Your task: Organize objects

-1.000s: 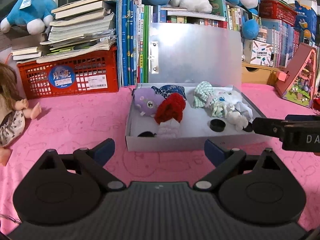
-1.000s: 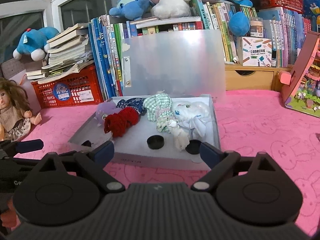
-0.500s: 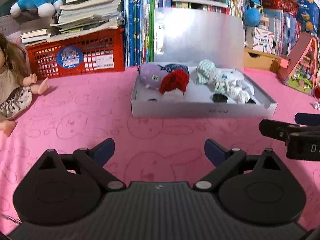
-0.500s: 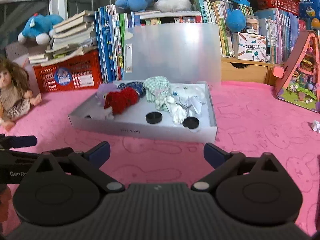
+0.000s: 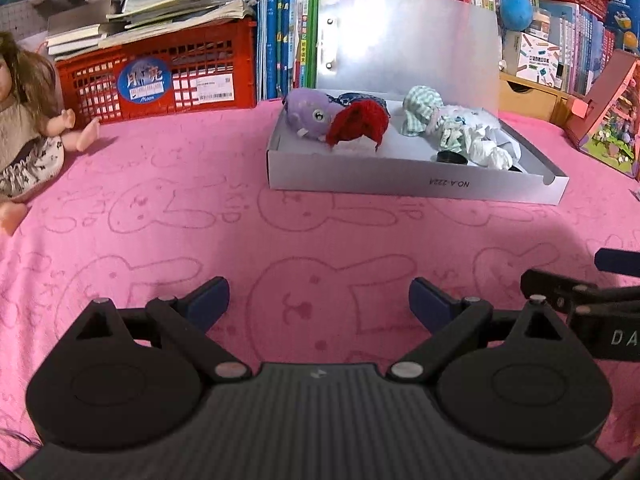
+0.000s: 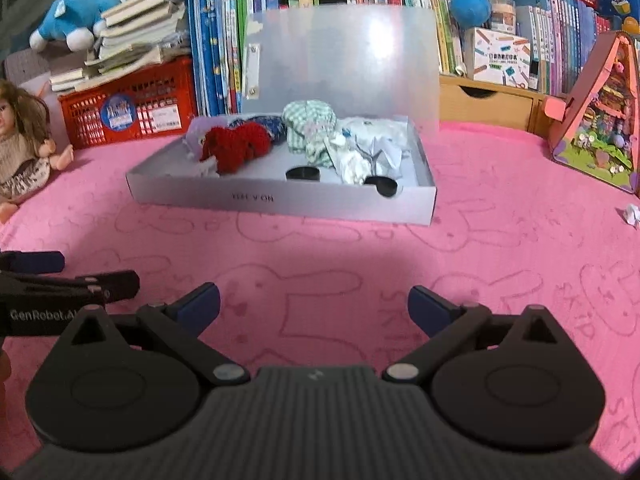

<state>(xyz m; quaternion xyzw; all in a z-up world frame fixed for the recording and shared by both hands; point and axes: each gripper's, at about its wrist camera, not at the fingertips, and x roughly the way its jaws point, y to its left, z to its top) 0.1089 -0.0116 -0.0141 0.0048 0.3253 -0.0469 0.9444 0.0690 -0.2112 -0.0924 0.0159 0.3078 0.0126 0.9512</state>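
Note:
A white open box (image 5: 416, 182) (image 6: 280, 200) lies on the pink cloth with its clear lid (image 5: 408, 40) standing up behind. Inside lie a purple plush (image 5: 308, 114), a red knitted piece (image 5: 358, 122) (image 6: 236, 144), a green checked doll garment (image 5: 422, 110) (image 6: 308, 128) and white crumpled clothes (image 6: 372, 148). My left gripper (image 5: 319, 304) is open and empty, low over the cloth well in front of the box. My right gripper (image 6: 314, 308) is open and empty, also well short of the box. Each gripper shows at the edge of the other's view.
A doll (image 5: 24, 136) sits at the far left. A red crate (image 5: 160, 76) with stacked books, upright books (image 5: 280, 28) and plush toys line the back. A pink toy house (image 6: 596, 120) stands at the right. A small white scrap (image 6: 632, 214) lies on the cloth.
Both grippers have pulled back from the box toward the near side; the box now looks farther away. Both stayed open and empty.

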